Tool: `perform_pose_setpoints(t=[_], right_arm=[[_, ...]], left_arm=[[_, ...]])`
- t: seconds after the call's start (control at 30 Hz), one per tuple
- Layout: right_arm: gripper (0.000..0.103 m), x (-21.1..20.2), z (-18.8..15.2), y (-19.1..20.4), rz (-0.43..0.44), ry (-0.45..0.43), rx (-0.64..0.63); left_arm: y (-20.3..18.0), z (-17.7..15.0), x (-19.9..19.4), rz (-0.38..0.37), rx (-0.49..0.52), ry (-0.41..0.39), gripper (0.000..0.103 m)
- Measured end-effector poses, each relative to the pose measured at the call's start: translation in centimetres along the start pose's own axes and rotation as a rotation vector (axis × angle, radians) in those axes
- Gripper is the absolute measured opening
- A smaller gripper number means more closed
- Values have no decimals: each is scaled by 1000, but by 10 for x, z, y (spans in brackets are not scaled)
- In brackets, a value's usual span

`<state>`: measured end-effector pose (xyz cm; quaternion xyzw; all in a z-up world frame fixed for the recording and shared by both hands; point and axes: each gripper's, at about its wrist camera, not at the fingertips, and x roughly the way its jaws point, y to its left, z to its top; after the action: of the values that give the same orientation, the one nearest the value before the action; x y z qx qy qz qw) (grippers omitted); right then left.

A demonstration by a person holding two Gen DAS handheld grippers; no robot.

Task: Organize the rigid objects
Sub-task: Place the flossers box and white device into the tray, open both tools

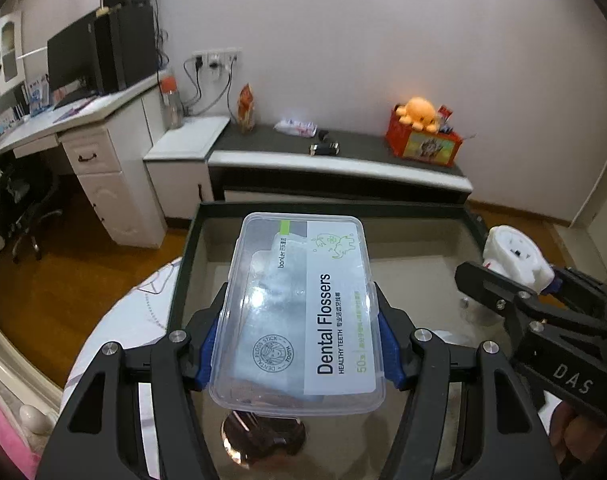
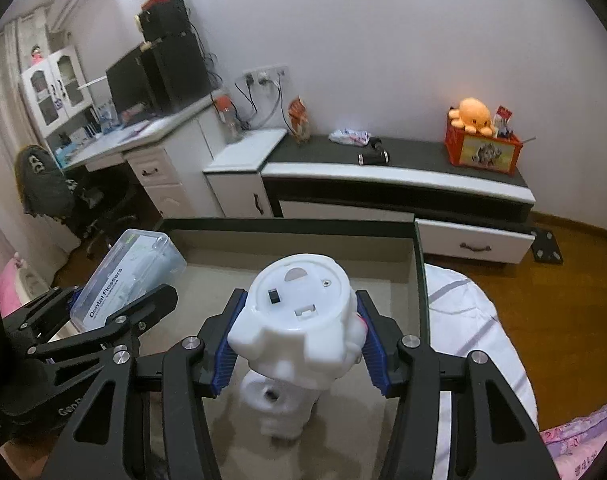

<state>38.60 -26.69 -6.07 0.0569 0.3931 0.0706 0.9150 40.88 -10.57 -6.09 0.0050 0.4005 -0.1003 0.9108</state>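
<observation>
My left gripper [image 1: 299,332] is shut on a clear plastic box of dental flossers [image 1: 303,312], holding it above a shallow dark-rimmed tray [image 1: 331,209]. The box also shows at the left of the right wrist view [image 2: 131,276]. My right gripper [image 2: 299,340] is shut on a white plastic toy figure [image 2: 299,320], its underside with a battery cover facing the camera, held over the same tray [image 2: 295,226]. The toy shows at the right of the left wrist view [image 1: 515,256]. A brown round object [image 1: 263,436] lies in the tray below the box.
The tray sits on a bed with a white striped cover [image 2: 471,320]. Beyond stands a low black-and-white cabinet [image 2: 399,176] with an open drawer [image 2: 475,240], a red box with an orange plush octopus [image 2: 479,140], and a desk with a monitor [image 2: 143,80] at left.
</observation>
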Motion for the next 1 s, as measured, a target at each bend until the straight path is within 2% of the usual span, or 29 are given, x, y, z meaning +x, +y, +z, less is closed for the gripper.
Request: perform_pose_setpoints(t=[0.17,0.27,0.33,0.37,0.43,0.47,0.5,0.73,1.0], right_arm=[[54,32,-1,-2,-8,77,-10],[55,40,-4,-2,-17,104,-11],[55,42,-6,-1,-25,123,-23],[57,41,-7,-1,-29,123,-22],[68,38,-7,-4,-49,117,-16],[79,35,-9,-6,-52,112,-5],[84,30,-11,-10,-48,99,14],[85,-13,-18,-2,-40,8,40],[86,-81,-44,27,-81,-82,38]], left_arm=[[-4,-6,25,18,16,70,64],[-3,-7,22,26,15,61,66],[-1,-8,22,49,17,63,75],[1,-8,21,55,14,65,77],[5,-9,18,66,2,71,82],[6,-10,16,67,-2,72,82],[8,-11,12,69,-4,69,86],[5,-21,-38,74,18,-6,100],[-1,-50,-129,61,8,-127,103]])
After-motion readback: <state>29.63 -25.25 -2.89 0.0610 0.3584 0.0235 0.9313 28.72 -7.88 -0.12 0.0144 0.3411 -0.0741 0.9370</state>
